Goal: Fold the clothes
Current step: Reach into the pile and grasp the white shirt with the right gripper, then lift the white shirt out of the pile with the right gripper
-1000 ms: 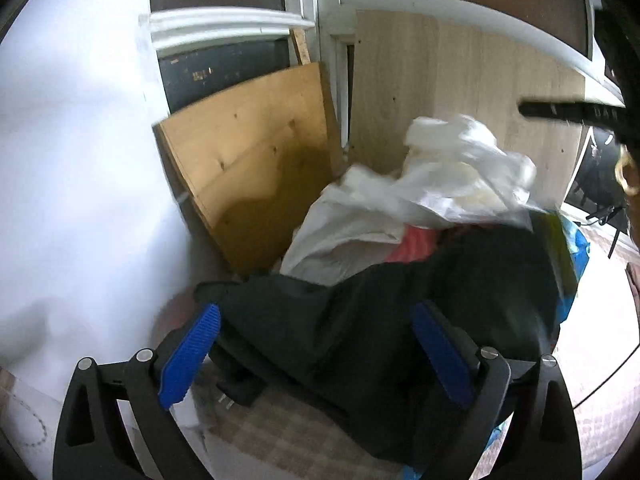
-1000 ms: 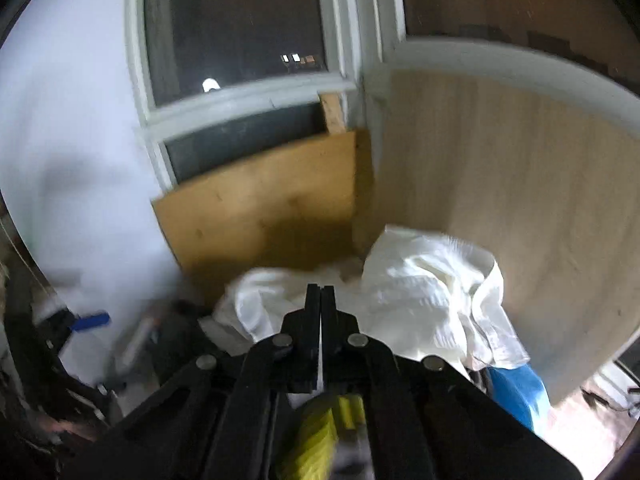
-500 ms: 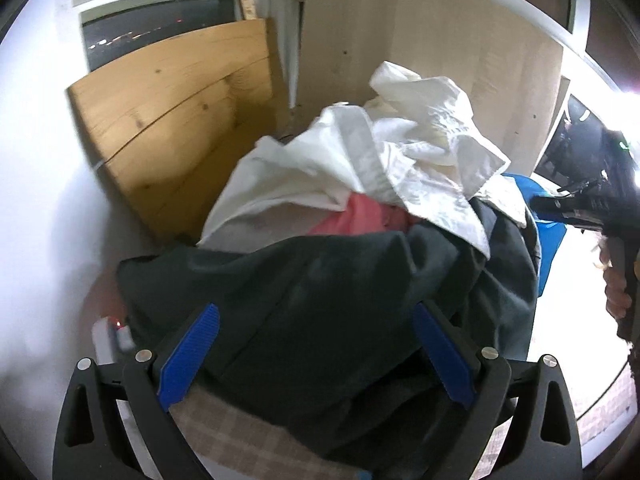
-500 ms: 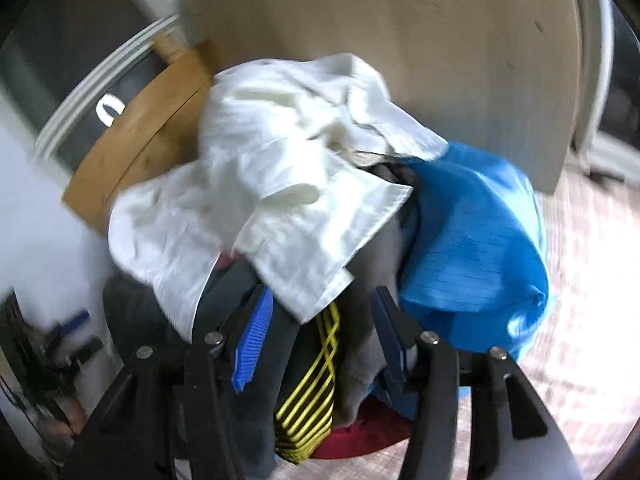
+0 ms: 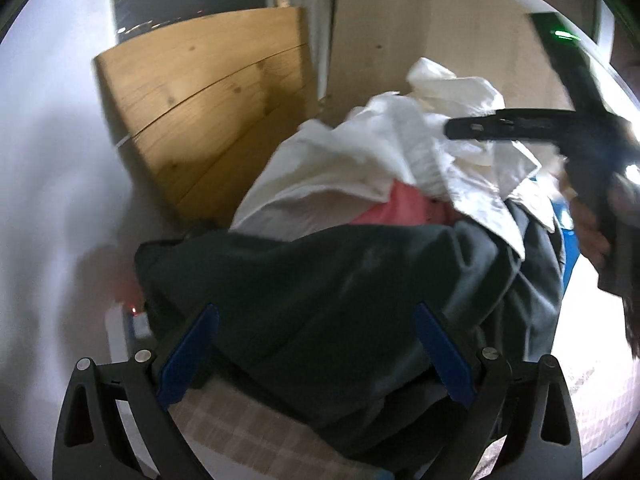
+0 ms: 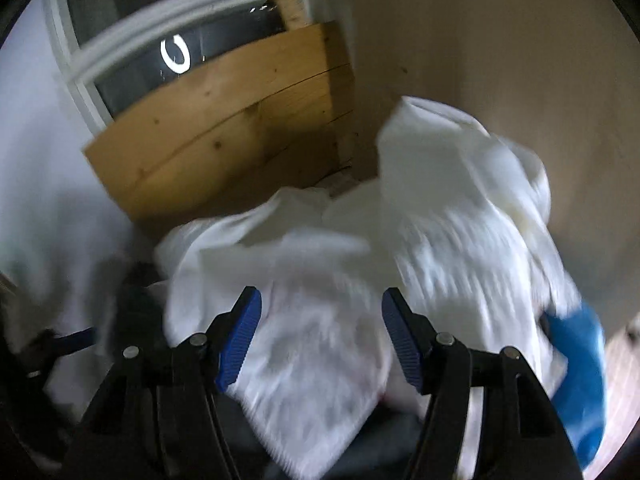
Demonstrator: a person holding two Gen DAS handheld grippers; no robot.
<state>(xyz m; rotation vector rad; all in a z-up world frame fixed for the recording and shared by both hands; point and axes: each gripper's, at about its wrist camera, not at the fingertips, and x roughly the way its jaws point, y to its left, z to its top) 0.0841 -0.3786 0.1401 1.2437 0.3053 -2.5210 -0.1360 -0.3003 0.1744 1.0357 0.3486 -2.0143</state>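
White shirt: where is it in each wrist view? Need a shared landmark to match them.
Left wrist: white shirt upper right of centre, atop the pile, above the dark garment.
Right wrist: white shirt centre, blurred, just beyond the jaws.
Shared landmark: wooden board, upper left in both.

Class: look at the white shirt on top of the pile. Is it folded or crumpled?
Crumpled. The white shirt lies bunched in loose, uneven creases over the dark garment, with no flat, squared folds.
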